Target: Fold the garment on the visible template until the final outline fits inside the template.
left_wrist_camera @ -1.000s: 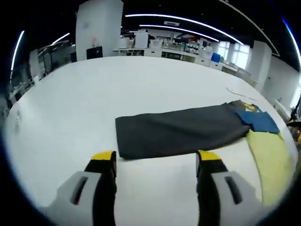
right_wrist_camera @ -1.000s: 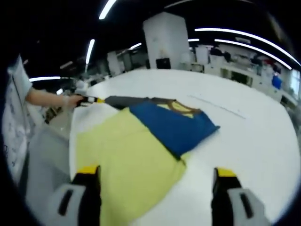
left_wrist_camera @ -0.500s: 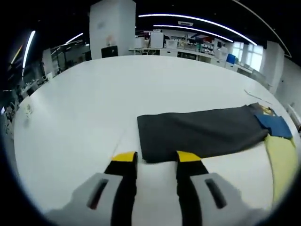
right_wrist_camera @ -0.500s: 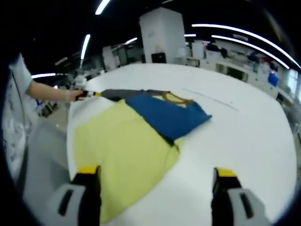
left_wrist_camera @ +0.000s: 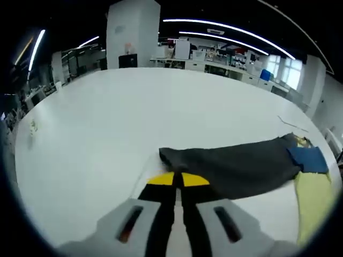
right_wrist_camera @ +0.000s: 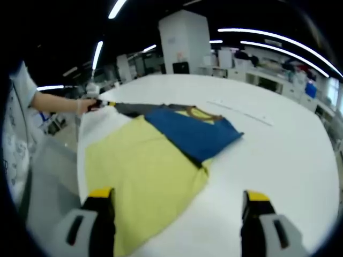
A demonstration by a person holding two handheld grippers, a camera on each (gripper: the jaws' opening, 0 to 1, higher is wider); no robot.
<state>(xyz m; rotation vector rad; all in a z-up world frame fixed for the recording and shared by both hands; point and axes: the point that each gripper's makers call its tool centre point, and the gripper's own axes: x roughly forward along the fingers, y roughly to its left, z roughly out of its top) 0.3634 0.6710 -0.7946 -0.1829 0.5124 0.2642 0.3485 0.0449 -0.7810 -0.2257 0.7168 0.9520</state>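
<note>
A garment lies flat on the white table [left_wrist_camera: 107, 118], with a long dark grey part [left_wrist_camera: 241, 166], a blue part [left_wrist_camera: 308, 159] and a pale yellow part [left_wrist_camera: 313, 195]. My left gripper [left_wrist_camera: 177, 180] is shut, its yellow tips pressed together on the near edge of the dark grey part by its left corner. In the right gripper view the yellow part [right_wrist_camera: 142, 171] is nearest, the blue part [right_wrist_camera: 193, 134] lies across it, and the dark grey part [right_wrist_camera: 134, 110] runs away to the left. My right gripper [right_wrist_camera: 178, 194] is open above the yellow end, holding nothing.
A person's hand [right_wrist_camera: 83, 105] holds the left gripper [right_wrist_camera: 102, 103] at the garment's far end in the right gripper view. A thin line [right_wrist_camera: 241, 113] lies on the table beyond the garment. The table edge [right_wrist_camera: 80, 160] runs close along the yellow part. Benches and pillars stand behind.
The left gripper has moved up to the dark grey edge and shut on it from wide open. The right gripper has stayed open over the yellow end.
</note>
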